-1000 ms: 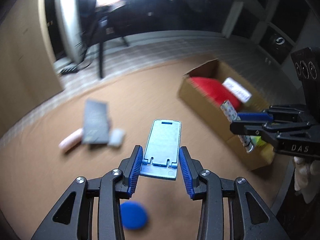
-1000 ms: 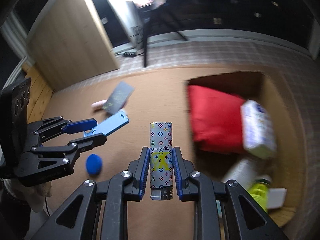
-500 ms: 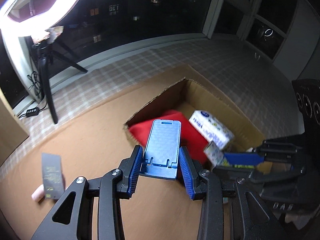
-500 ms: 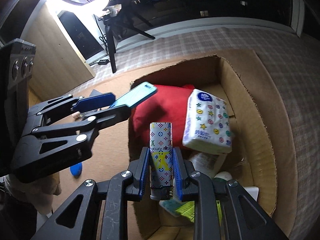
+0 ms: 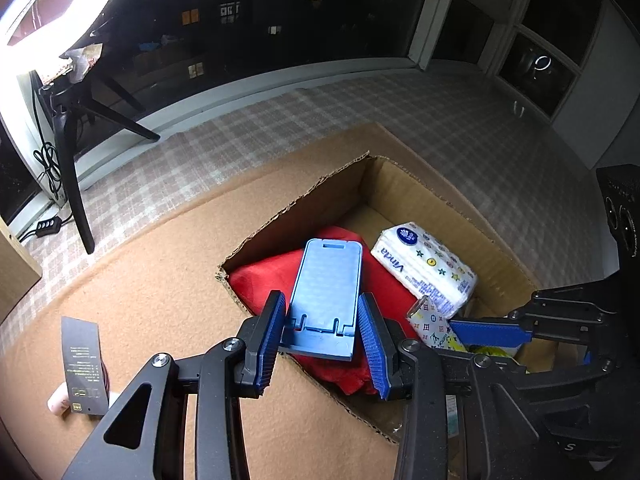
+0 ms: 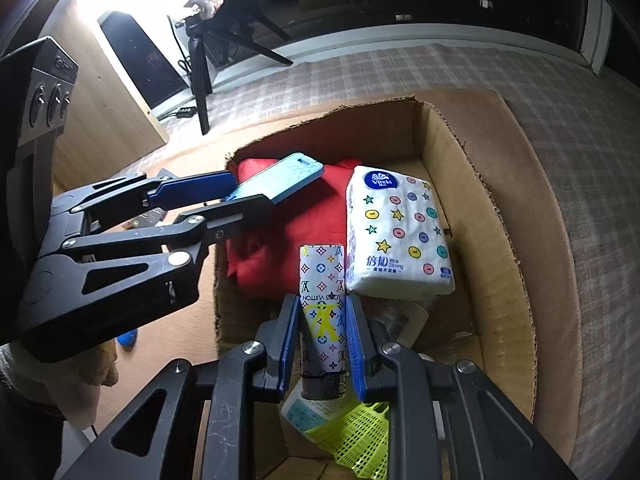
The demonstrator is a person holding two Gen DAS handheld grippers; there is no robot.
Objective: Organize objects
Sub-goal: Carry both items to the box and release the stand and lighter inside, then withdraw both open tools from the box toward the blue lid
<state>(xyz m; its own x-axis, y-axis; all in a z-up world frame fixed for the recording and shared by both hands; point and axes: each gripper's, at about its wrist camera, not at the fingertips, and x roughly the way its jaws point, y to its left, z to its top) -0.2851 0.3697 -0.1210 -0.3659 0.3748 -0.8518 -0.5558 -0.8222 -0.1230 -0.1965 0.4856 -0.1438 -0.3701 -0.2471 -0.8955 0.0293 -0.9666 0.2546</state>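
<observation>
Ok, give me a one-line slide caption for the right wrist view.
Right claw holds a patterned lighter over the cardboard box, beside the left claw gripping a blue phone stand.

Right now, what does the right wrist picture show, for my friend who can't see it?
The right gripper holds a patterned white lighter over an open cardboard box holding a red cloth and a tissue pack. The left gripper holds a blue phone stand over it.
</observation>
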